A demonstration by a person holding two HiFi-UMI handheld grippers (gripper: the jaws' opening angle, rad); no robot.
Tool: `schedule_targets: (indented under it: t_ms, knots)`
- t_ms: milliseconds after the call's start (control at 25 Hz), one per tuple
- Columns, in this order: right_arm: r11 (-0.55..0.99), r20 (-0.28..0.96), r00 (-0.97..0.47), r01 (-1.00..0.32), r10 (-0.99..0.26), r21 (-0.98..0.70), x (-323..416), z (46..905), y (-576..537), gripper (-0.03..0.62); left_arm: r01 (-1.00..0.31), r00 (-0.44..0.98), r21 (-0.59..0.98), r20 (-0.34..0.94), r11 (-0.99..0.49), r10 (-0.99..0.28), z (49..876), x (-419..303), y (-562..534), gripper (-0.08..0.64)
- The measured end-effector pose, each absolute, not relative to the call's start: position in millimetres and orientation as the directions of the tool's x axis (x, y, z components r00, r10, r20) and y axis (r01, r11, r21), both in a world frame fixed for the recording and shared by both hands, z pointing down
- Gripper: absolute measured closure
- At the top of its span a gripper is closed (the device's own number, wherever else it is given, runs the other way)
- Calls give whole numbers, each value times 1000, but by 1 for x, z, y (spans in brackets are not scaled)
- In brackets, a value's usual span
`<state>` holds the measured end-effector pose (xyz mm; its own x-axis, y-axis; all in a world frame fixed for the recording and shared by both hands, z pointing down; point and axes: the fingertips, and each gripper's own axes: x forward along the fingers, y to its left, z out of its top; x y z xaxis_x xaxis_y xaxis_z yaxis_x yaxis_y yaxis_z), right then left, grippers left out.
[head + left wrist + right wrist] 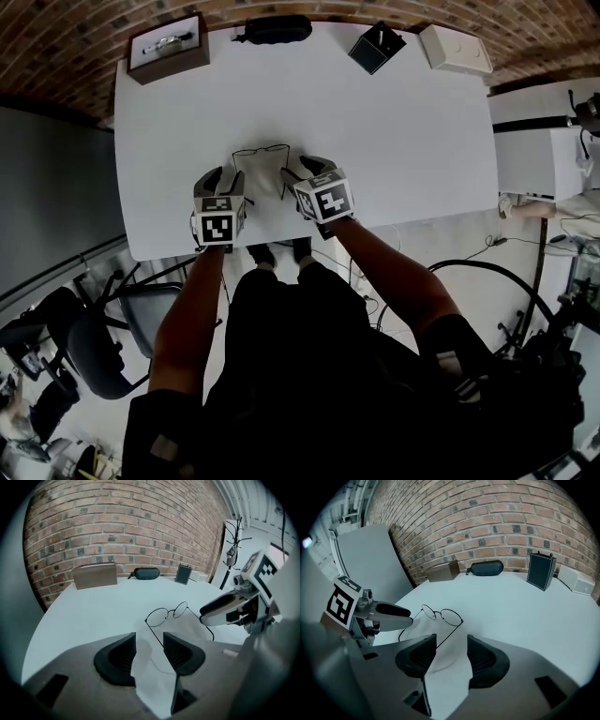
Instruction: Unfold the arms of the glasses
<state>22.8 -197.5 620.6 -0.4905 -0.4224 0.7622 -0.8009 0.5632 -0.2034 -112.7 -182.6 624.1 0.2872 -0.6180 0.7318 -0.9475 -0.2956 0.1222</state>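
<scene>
**Glasses (261,150) lie open on the table (403,122)**

The thin wire glasses sit on the white table, between the two grippers. Both arms are folded out toward the person. The left gripper (149,651) has its jaws apart, and one glasses arm runs between them. The right gripper (451,653) has its jaws apart too, with the other arm close by one jaw.

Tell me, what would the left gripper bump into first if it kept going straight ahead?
Most likely the glasses: one arm lies between the left gripper's open jaws, and the round lenses sit just ahead on the white table. Depth is hard to judge.
</scene>
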Motion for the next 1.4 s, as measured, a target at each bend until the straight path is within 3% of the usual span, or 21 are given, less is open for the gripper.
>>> schedule_targets:
  t_ms: [520, 1000, 1280, 1400]
  knots:
    - [570, 753, -492, -799, -437, -191, 29, 616, -201, 407, -931, 358, 190, 637, -310, -683, 608, -112, -188, 375]
    - [647, 625, -580, -747, -523, -151, 13, 534, -191, 416, -910, 409, 289, 508, -298, -758, 550, -117, -164, 377]
    - [692, 538, -641, -708, -548, -139, 7, 486, -178, 536, -884, 439, 348, 396, -311, -806, 496, -114, -146, 526]
    - [709, 507, -667, -690, -545, -145, 5, 470, -170, 559, -874, 442, 371, 339, -314, -831, 471, -114, -138, 548]
